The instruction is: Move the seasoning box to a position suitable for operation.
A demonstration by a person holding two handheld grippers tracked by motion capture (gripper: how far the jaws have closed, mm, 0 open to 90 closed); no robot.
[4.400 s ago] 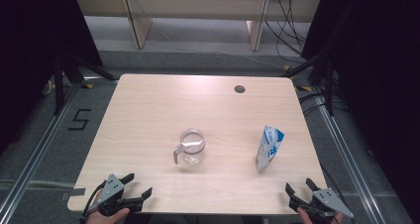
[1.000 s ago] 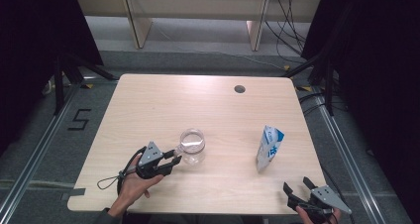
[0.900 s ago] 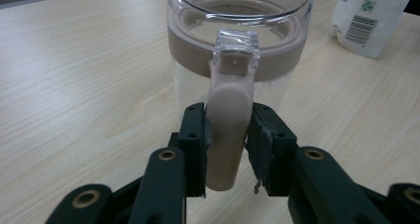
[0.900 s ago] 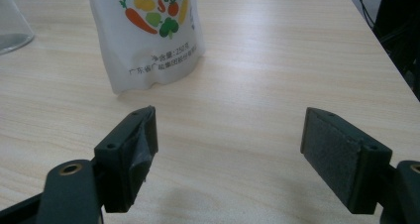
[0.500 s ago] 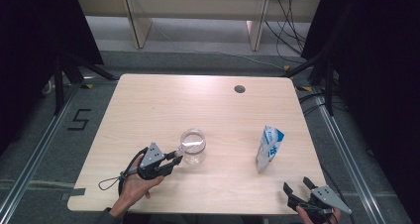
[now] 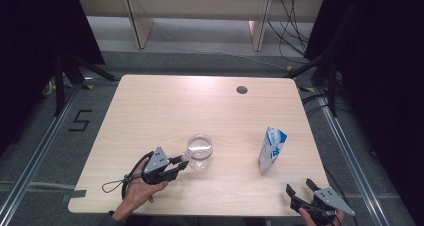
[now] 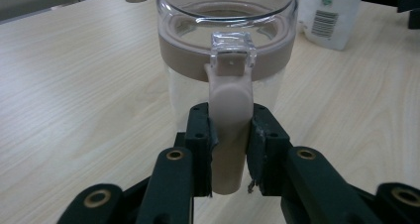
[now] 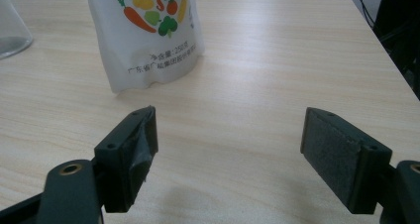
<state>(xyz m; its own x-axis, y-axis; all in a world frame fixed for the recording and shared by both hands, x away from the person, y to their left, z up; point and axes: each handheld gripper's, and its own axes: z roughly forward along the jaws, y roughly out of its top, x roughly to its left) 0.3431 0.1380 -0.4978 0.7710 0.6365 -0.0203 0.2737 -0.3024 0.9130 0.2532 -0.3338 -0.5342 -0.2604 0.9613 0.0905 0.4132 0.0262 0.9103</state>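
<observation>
Glass jug point(image 6: 200, 151): stood upright on the table point(image 6: 150, 111), near its front edge. Left claw point(image 7: 229, 135): jaws had just been closing, clamped on the jug's beige handle point(image 7: 228, 125). Right claw point(image 8: 228, 149): wide apart, holding nothing, near the printed pouch point(image 8: 148, 30) at the table's right.

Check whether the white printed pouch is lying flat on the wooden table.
No, the white printed pouch stands upright on the wooden table.

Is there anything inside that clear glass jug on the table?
The glass jug looks empty: through its wall only the wooden table shows. The left gripper clamps its beige handle, which hides a strip of the jug's inside.
</observation>
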